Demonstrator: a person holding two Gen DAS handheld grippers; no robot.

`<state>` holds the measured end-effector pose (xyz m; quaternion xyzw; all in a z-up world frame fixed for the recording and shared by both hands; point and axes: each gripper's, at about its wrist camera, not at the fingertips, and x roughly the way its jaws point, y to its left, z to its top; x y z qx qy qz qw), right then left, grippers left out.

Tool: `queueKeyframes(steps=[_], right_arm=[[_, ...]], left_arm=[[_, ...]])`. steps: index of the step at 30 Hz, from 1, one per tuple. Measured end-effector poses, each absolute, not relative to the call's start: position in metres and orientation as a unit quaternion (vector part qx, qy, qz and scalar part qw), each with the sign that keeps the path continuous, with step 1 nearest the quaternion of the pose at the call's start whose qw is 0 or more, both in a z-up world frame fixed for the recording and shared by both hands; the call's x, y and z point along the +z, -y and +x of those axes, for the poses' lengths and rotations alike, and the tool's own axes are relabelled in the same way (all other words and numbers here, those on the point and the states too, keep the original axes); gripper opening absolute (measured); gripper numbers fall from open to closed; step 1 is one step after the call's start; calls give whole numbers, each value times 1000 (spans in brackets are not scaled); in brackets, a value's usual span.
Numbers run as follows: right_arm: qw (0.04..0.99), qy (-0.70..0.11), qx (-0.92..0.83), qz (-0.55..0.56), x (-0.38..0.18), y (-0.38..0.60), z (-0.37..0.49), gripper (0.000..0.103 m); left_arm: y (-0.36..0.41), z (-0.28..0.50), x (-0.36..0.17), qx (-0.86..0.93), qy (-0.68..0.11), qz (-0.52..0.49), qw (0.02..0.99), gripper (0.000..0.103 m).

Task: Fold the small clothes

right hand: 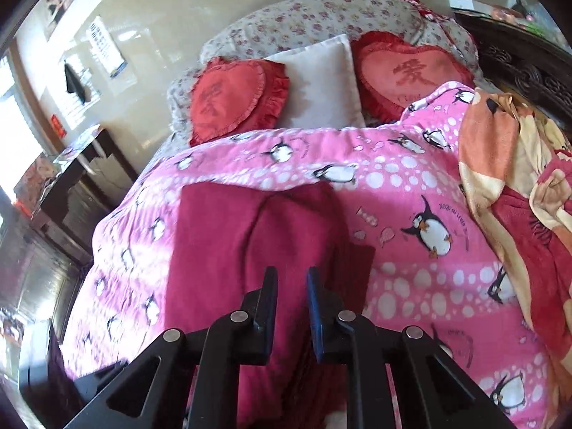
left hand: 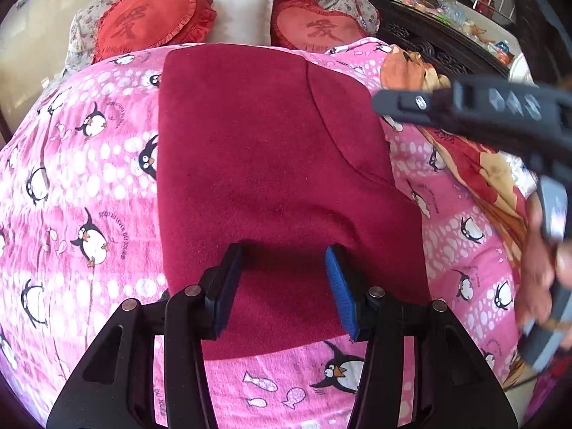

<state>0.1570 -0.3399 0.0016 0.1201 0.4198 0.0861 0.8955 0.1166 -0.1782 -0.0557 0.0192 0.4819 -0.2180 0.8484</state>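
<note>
the dark red garment [left hand: 271, 164] lies flat on the pink penguin bedspread [left hand: 89, 178], filling the middle of the left wrist view and the lower middle of the right wrist view. it already looks partly folded: its outline is close to a rectangle, and a curved seam or folded edge runs down its right part.

the left gripper [left hand: 282, 286] sits at the bottom centre of its frame, low over the near edge of the garment, with its jaws wide apart and nothing between them but the cloth lying below. the right gripper [right hand: 291, 296] sits at the bottom centre of its own frame, over the right part of the garment, its jaws a narrow gap apart and holding nothing that can be seen. in the left wrist view the right gripper shows blurred at the right edge, above the bedspread.

the cloth looks like a soft, fuzzy knit or fleece: light, limp, not slippery, and likely to sag and drag on the bedspread when lifted from one point. the best hold is probably at the near corners or along the near hem, pinching all layers together so the fold does not open. the bed is soft, so pressing down to pinch may also catch the bedspread.

two red heart cushions [left hand: 150, 21] and a white pillow [left hand: 243, 14] lie at the top of the frame, well apart from the garment.
</note>
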Motion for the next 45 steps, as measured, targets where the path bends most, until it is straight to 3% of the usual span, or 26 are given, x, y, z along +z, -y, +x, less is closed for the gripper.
queueKeyframes(steps=[5,8,9,11,16,18,19,28,35,41,43,45], right_arm=[[890,-435,89,102,-18,324,132,32],[884,-457,63,74,-43,324,131,33],[885,-456,59,70,-50,327,131,33],[882,-456,60,100,-60,337,132,39],[882,-440,79,150,-56,351,129,43],[883,-435,80,158,-56,354,129,55],[881,-435,83,168,-57,357,130,56],[853,-442,116,251,-76,372,151,63],[848,-439,137,264,-82,372,161,67],[850,-432,152,261,-83,370,163,71],[851,-430,155,258,-83,368,163,71],[854,-428,154,253,-83,365,163,65]], left_arm=[[169,112,-51,-209,-482,14,851,48],[163,113,-51,-203,-487,9,849,48],[160,113,-51,-202,-490,5,848,50],[151,115,-51,-208,-491,-16,846,63],[124,128,-50,-213,-486,-80,844,66],[116,137,-51,-212,-483,-102,843,66],[113,142,-53,-211,-482,-110,844,66],[112,177,-77,-232,-500,-130,824,66],[117,197,-96,-266,-516,-163,798,79],[125,202,-100,-273,-517,-167,794,81],[130,204,-99,-273,-516,-166,795,81],[135,204,-97,-272,-514,-156,798,80]])
